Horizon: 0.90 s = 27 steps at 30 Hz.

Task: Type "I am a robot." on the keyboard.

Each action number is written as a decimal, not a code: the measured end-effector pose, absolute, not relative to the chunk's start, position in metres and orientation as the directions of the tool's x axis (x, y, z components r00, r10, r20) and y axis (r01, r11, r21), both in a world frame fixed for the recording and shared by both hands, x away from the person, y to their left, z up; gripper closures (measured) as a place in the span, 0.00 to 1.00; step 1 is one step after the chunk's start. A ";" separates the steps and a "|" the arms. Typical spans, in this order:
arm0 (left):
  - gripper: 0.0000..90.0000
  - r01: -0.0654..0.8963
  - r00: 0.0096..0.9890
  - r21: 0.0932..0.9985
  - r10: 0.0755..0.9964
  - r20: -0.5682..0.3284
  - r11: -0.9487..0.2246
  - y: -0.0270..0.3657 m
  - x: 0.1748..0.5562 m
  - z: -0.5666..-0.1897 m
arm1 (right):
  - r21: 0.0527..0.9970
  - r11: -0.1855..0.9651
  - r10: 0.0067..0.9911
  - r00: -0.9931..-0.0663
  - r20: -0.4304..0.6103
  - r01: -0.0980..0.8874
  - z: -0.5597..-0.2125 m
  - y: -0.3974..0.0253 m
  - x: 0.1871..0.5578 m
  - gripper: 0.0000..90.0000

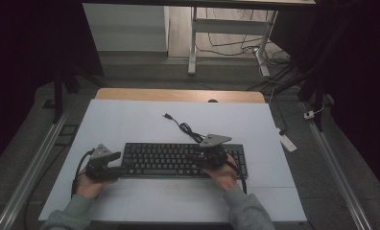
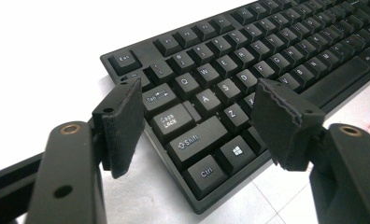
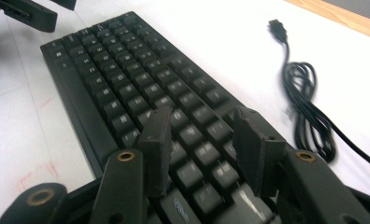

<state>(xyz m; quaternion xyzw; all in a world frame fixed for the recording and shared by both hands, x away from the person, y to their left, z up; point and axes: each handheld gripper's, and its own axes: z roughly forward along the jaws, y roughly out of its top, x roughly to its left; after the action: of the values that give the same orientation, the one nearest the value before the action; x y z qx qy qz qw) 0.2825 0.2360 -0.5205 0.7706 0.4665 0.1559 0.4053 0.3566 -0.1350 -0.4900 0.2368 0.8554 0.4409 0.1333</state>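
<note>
- A black keyboard (image 1: 183, 160) lies flat on the white table (image 1: 130, 124), a little toward 6 o'clock from the table's middle in the high view, its long side running from 9 to 3 o'clock.
- The left gripper (image 1: 115, 165) sits at the keyboard's 9 o'clock end, held by the person's left hand (image 1: 89, 184), whose grey sleeve comes in from 7 o'clock.
- In the left gripper view its jaws stand wide apart; between them are the keyboard's corner keys, among them Caps Lock, Shift (image 2: 198, 143) and Ctrl (image 2: 210, 173). One pad (image 2: 123, 126) hangs beside the Tab end of the board, the other pad (image 2: 286, 122) over keys further in; whether either pad touches cannot be told.
- The right gripper (image 1: 205, 160) is over the keyboard's 3 o'clock half, held by the right hand (image 1: 224, 175) at the board's near edge.
- In the right gripper view its jaws are moderately open, holding nothing, with rows of keys between and beneath the pads; contact with the keys cannot be told.
- The keyboard's black cable (image 3: 309, 107) lies coiled on the table at 12 to 1 o'clock of the board, its plug (image 1: 167, 116) at the loose end, well apart from both grippers.
</note>
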 end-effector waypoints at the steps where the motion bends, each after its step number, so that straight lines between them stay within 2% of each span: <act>1: 0.38 0.593 0.518 0.770 0.844 -0.139 -0.237 0.236 0.283 -0.520 | 0.818 0.496 0.527 -0.849 -0.019 0.290 -0.490 -0.139 0.356 0.64; 12: 0.36 0.569 0.566 0.778 0.813 -0.136 -0.266 0.231 0.281 -0.513 | 0.830 0.463 0.555 -0.832 0.001 0.310 -0.492 -0.161 0.352 0.63; 20: 0.42 0.538 0.617 0.787 0.777 -0.125 -0.301 0.222 0.282 -0.502 | 0.829 0.469 0.554 -0.833 -0.007 0.305 -0.492 -0.161 0.351 0.63; 27: 0.52 0.529 0.656 0.778 0.745 -0.122 -0.339 0.212 0.286 -0.492 | 0.837 0.457 0.559 -0.829 -0.008 0.300 -0.490 -0.163 0.350 0.63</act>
<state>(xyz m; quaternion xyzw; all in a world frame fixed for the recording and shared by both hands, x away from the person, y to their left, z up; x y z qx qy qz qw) 0.2859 0.2119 -0.4919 0.8079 0.3940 0.1289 0.4189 0.3503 -0.1627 -0.4896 0.2551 0.8415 0.4543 0.1427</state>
